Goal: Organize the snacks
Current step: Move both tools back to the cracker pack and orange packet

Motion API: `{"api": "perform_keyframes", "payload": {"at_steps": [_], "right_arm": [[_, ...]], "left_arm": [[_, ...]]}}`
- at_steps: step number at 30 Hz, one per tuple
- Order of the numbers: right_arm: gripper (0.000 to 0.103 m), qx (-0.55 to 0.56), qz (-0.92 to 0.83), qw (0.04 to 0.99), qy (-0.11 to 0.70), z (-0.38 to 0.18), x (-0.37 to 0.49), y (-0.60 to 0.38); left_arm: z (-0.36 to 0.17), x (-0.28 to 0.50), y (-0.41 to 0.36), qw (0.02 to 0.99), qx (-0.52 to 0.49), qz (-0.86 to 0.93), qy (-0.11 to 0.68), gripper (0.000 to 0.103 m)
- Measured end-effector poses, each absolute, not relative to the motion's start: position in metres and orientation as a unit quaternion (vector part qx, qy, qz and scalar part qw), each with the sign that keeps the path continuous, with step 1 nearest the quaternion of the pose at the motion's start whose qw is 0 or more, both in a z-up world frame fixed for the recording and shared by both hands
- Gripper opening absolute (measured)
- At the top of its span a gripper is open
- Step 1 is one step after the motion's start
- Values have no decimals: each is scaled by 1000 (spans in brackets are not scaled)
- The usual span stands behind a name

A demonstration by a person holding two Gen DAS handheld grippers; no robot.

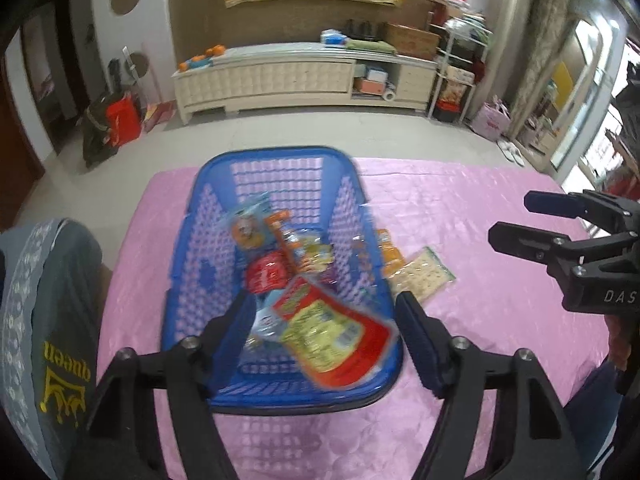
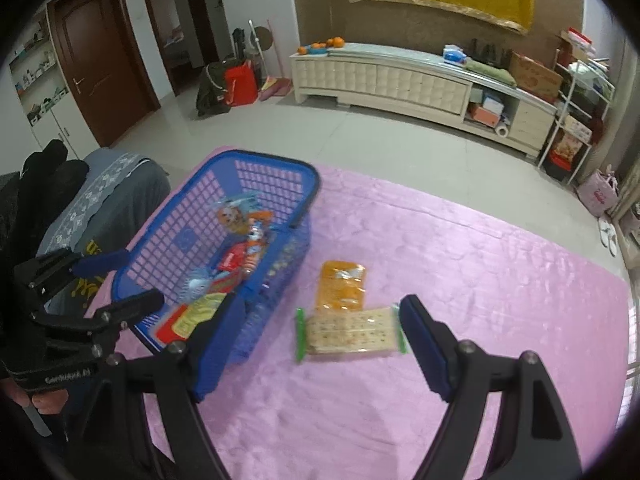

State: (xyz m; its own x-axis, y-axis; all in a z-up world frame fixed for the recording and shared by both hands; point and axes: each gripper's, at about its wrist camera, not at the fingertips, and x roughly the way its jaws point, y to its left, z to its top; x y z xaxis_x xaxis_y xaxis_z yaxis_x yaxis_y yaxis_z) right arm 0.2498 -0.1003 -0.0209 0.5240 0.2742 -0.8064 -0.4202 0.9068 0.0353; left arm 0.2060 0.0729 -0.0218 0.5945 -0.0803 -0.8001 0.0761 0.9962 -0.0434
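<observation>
A blue plastic basket (image 1: 192, 248) stands on a pink table cover and holds several snack packs. A red and yellow packet (image 1: 336, 340) lies blurred over the basket's near end, between the fingers of my open left gripper (image 1: 324, 316), with no finger touching it. A cracker pack (image 2: 352, 332) and an orange pack (image 2: 342, 286) lie on the cover right of the basket (image 2: 276, 176). My right gripper (image 2: 320, 320) is open and empty, just in front of the cracker pack. The right gripper also shows in the left wrist view (image 1: 508, 220), and the left gripper in the right wrist view (image 2: 136, 280).
The pink cover (image 2: 460, 280) spreads wide to the right of the basket. A grey cloth with yellow print (image 1: 52, 320) hangs at the table's left edge. A cream cabinet (image 1: 288, 76) stands across the tiled floor.
</observation>
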Motion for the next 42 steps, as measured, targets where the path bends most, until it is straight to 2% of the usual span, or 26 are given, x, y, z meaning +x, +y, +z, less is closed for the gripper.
{"api": "perform_keyframes", "payload": {"at_steps": [17,20,31,42], "right_arm": [[83,-62,157,874,455,-50,249,-200],[83,-63,153,873,459,-63,252,-213],[83,-80,161,853,490,-122,274,-231],[83,-28,182,840,511,-159,301,-253]], "left_arm": [[-49,241,-33,870,62,-91,481,72],[-65,249,-46,861,71,-91,495,80],[-133,288,-79,825,133,-64,546,80],[-177,324,-83,797,144,-91,579,80]]}}
